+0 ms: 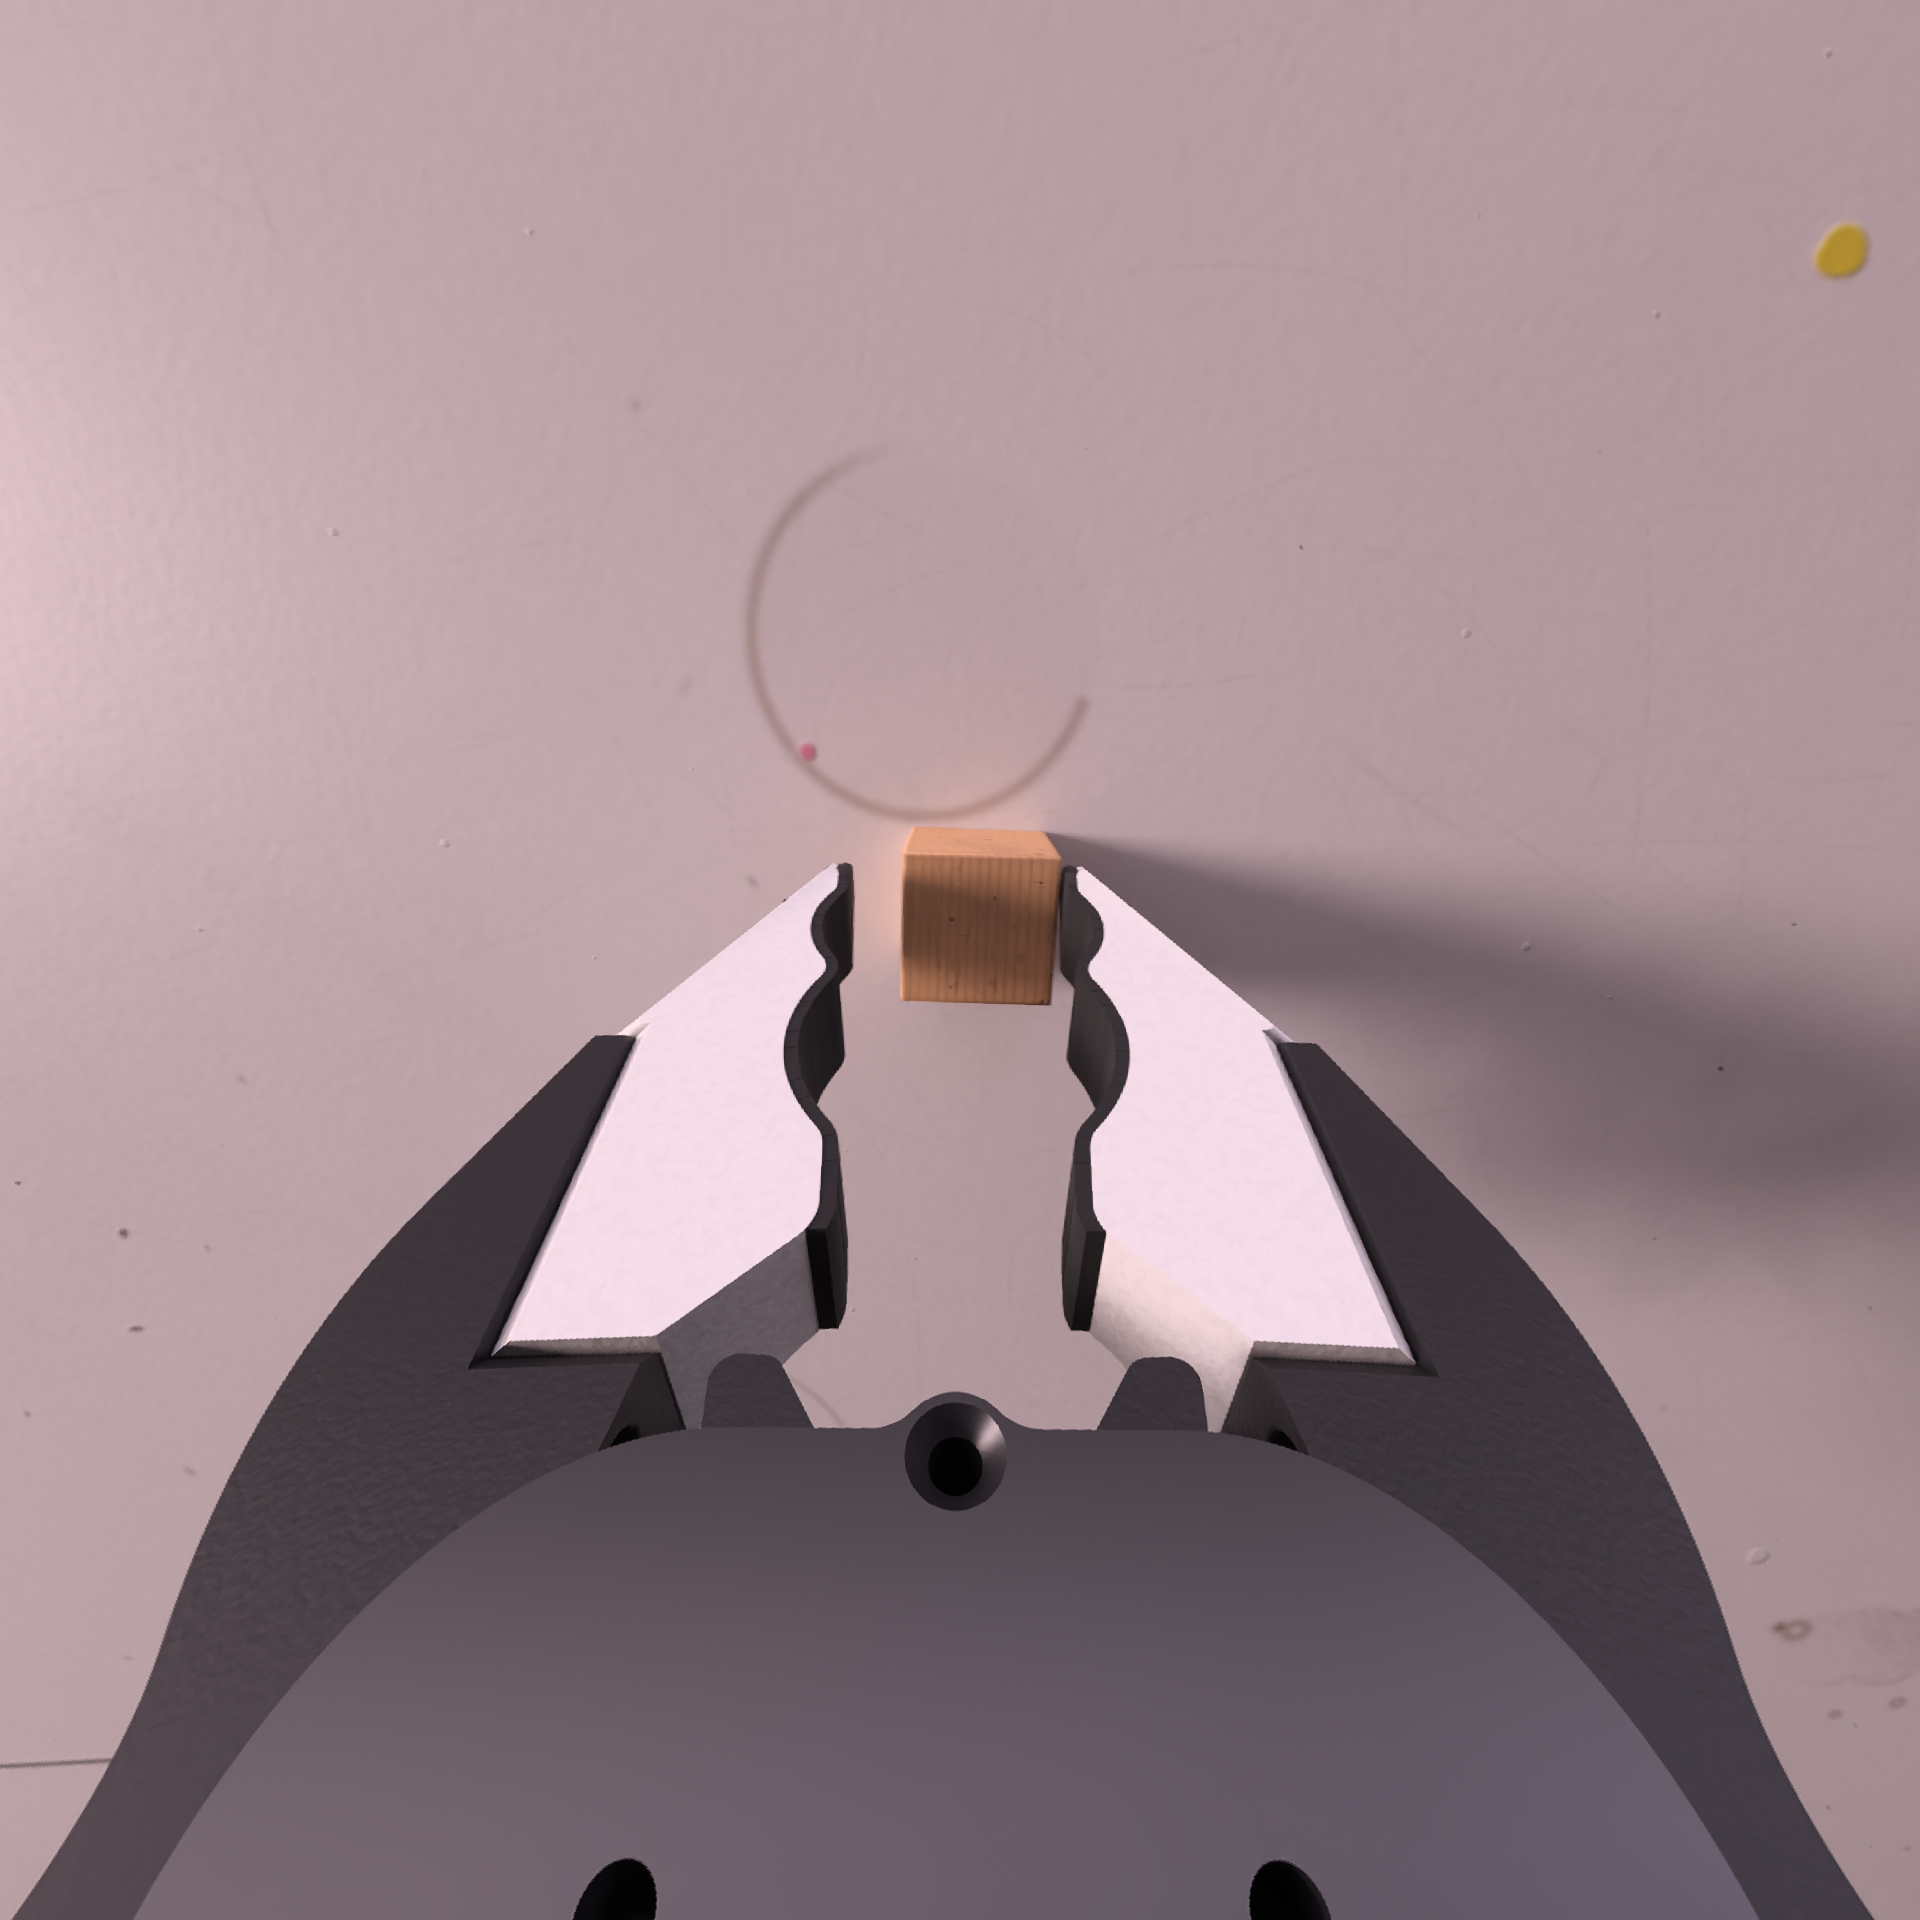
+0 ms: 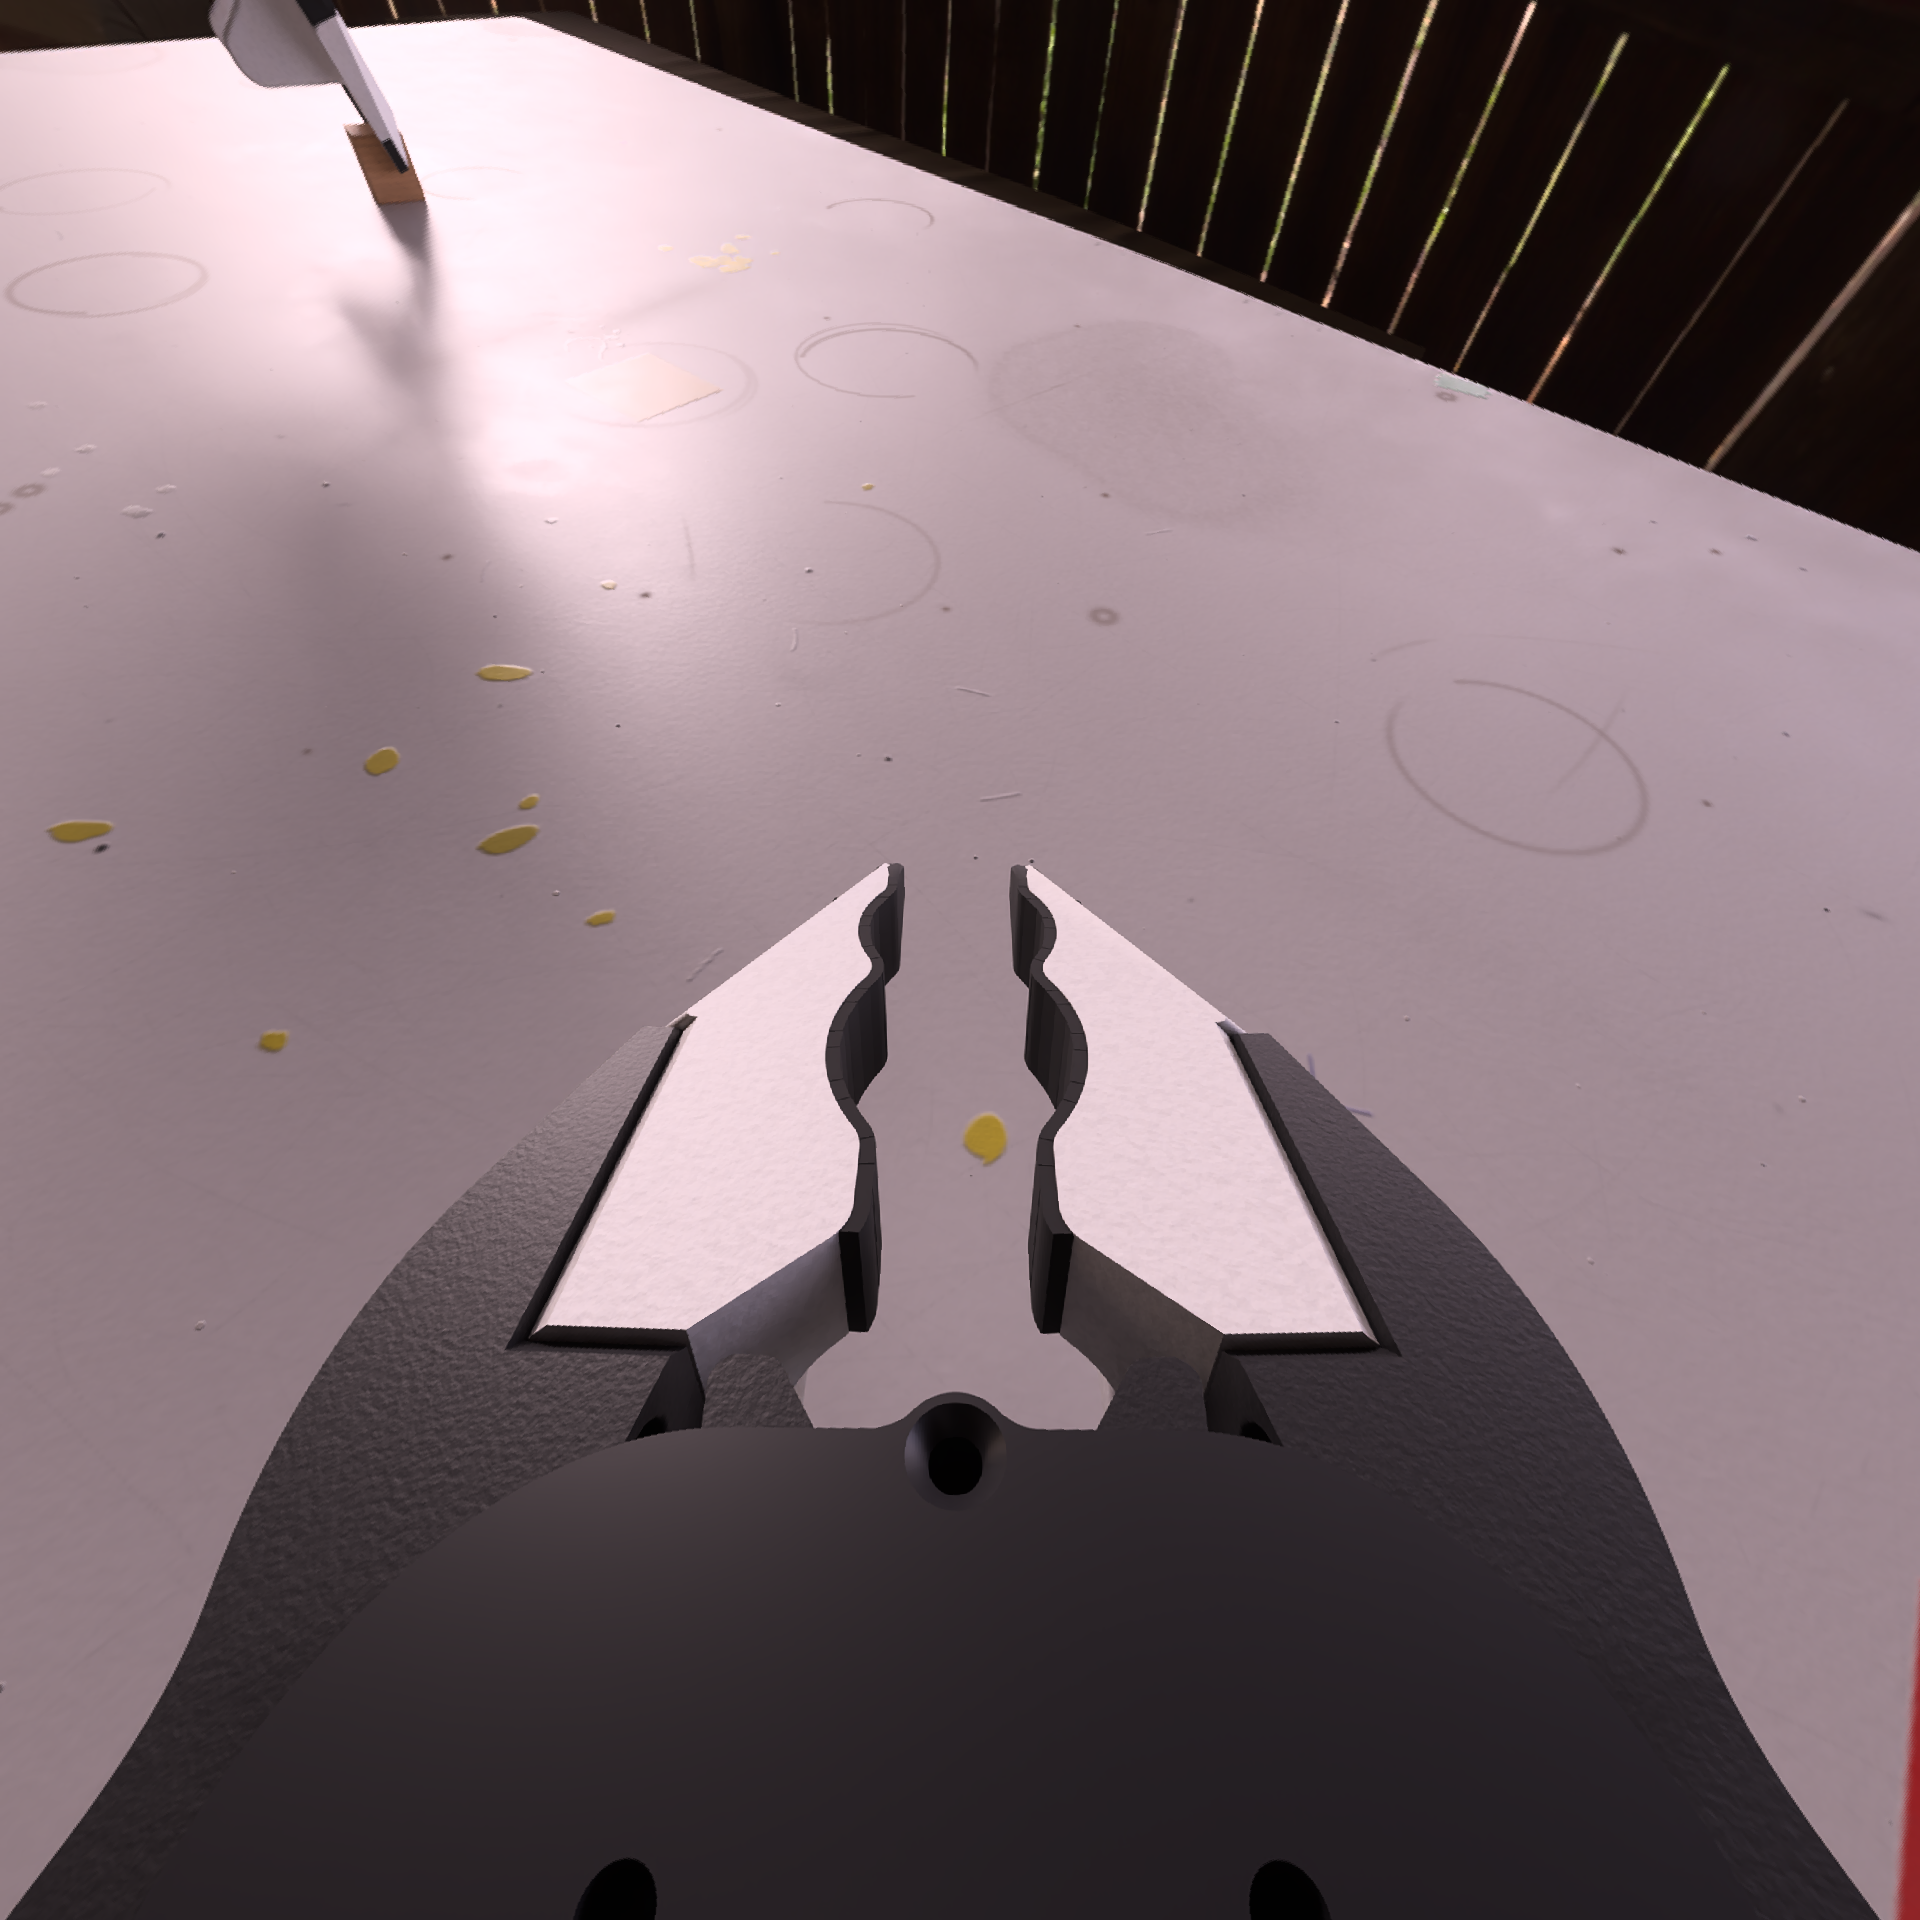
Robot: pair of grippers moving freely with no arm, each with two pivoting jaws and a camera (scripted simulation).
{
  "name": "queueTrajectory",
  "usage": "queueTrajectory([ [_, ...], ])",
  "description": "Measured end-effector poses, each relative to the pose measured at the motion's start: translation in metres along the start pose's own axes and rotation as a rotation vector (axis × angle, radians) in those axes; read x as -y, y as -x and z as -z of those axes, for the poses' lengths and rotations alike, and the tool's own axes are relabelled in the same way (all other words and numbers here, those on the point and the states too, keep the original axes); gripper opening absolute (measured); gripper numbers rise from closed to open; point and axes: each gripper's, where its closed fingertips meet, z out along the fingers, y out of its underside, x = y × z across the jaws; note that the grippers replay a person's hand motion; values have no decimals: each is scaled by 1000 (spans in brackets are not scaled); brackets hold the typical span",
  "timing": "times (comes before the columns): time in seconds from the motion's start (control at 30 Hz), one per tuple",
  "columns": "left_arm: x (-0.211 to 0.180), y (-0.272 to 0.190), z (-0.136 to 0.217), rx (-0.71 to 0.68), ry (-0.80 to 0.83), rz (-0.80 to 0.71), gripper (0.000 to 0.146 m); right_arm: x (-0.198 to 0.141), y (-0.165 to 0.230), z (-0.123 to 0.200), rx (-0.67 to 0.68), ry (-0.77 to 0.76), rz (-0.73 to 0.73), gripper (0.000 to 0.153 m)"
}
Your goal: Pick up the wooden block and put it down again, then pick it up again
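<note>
The wooden block [image 1: 977, 920] is a small tan cube standing on the pale table [image 1: 416, 520]. My left gripper [image 1: 956, 883] is open with its fingertips on either side of the block. The right fingertip [image 1: 1075, 914] is against the block's side, and a narrow gap shows between the block and the left fingertip [image 1: 836, 904]. In the right wrist view the block [image 2: 400, 182] sits far off at the top left, partly hidden by the left gripper's finger [image 2: 353, 83]. My right gripper [image 2: 958, 878] is open a little and empty, low over the table.
The table carries faint ring marks [image 1: 914, 644] and yellow paint spots [image 2: 509, 836]. Its far edge [image 2: 1351, 322] runs diagonally at the right, with a dark slatted fence [image 2: 1455, 156] behind it. A yellow dot [image 1: 1841, 251] lies at the far right of the left wrist view.
</note>
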Motion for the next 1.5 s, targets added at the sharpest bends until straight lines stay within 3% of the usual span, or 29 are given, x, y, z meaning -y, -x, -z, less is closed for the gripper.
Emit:
queueTrajectory([
  [0.1, -4, -7, 1, -18, 17, -39, 29, -1, -2, 1, -10, 2, -5, 20],
  [0.23, -4, -25, 11, -129, -8, -98, 29, -1, -2, 0, -9, 7, -3, 20],
  [0.37, 0, -76, 56, -497, -153, -185, 29, -1, -4, 0, -10, 4, -12, 20],
  [0.47, -5, -114, 104, -800, -304, -346, 29, -1, -3, -2, -4, 9, -9, 20],
  [0.57, -7, -128, 136, -976, -394, -359, 29, -2, -1, -3, -1, 14, -5, 20],
  [0.97, -21, -127, 129, -983, -350, -367, 29, 0, 0, -3, -5, 10, -5, 20],
  [1.27, -9, -116, 140, -930, -446, -340, 29, 0, -1, -2, -4, 7, -5, 20],
  [1.5, 3, -94, 138, -777, -529, -316, 29, 0, 0, -2, -3, 6, -4, 20],
])
